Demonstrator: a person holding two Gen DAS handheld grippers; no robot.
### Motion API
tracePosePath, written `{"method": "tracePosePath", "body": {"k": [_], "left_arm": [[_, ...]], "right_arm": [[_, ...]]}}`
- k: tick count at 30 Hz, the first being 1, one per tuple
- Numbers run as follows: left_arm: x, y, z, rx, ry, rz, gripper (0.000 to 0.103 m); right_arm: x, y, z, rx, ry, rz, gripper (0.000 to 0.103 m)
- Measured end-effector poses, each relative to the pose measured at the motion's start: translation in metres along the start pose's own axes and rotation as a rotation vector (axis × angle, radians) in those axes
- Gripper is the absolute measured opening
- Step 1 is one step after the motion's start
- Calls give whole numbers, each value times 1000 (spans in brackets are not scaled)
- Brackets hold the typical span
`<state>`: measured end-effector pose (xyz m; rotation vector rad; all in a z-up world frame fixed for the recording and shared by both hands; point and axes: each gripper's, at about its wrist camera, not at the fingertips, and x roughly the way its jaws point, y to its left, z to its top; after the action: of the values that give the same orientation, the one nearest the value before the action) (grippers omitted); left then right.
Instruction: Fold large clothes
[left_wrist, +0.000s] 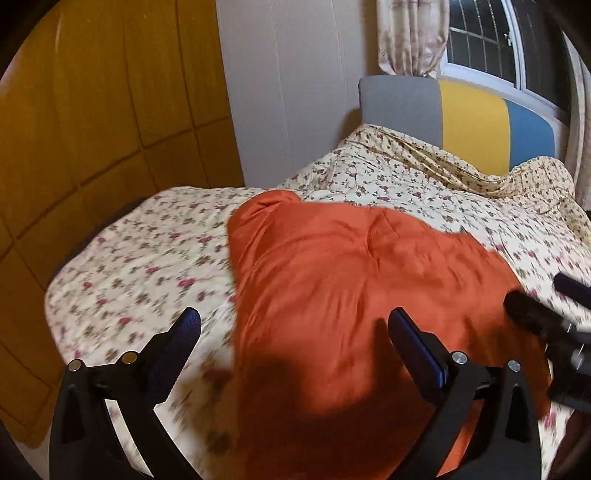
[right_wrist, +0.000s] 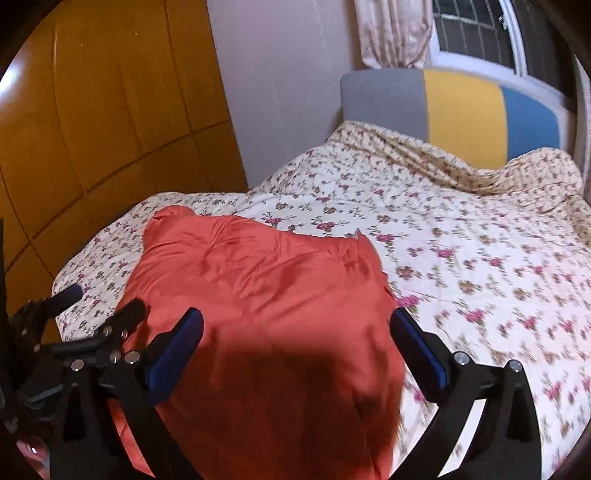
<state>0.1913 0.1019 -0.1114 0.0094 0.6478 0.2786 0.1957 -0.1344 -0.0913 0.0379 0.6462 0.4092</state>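
An orange garment (left_wrist: 343, 288) lies spread on the floral bedspread (left_wrist: 147, 258), its near end toward me. My left gripper (left_wrist: 293, 326) is open and empty, held above the garment's left edge. My right gripper (right_wrist: 295, 328) is open and empty, held above the garment (right_wrist: 258, 295) near its right part. The right gripper shows in the left wrist view (left_wrist: 543, 302) at the right edge. The left gripper shows in the right wrist view (right_wrist: 103, 306) at the left edge.
The bed has a grey, yellow and blue headboard (left_wrist: 472, 125) at the far end. A wooden wardrobe (left_wrist: 92, 110) stands on the left. A curtain (left_wrist: 410, 37) and a window (left_wrist: 484, 37) are behind the headboard. A rumpled floral sheet (right_wrist: 443, 166) lies near the headboard.
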Motion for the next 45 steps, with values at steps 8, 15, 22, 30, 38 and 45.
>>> {"method": "tracePosePath", "body": {"k": [8, 15, 22, 30, 38, 45], "left_arm": [[-68, 18, -34, -39, -21, -40, 100], [-104, 31, -44, -41, -45, -51, 100], [-125, 43, -52, -95, -39, -68, 100], [-128, 39, -58, -61, -24, -77, 100], [-127, 44, -58, -83, -24, -80, 100], [-126, 44, -59, -84, -18, -87, 100]], "right_arm": [[-58, 4, -33, 41, -25, -55, 101], [-91, 13, -53, 43, -46, -79, 101], [-116, 22, -56, 34, -44, -84, 101], [-121, 31, -63, 21, -41, -77, 101], [-122, 26, -63, 37, -41, -80, 101], [-122, 26, -64, 37, -38, -77, 101]]}}
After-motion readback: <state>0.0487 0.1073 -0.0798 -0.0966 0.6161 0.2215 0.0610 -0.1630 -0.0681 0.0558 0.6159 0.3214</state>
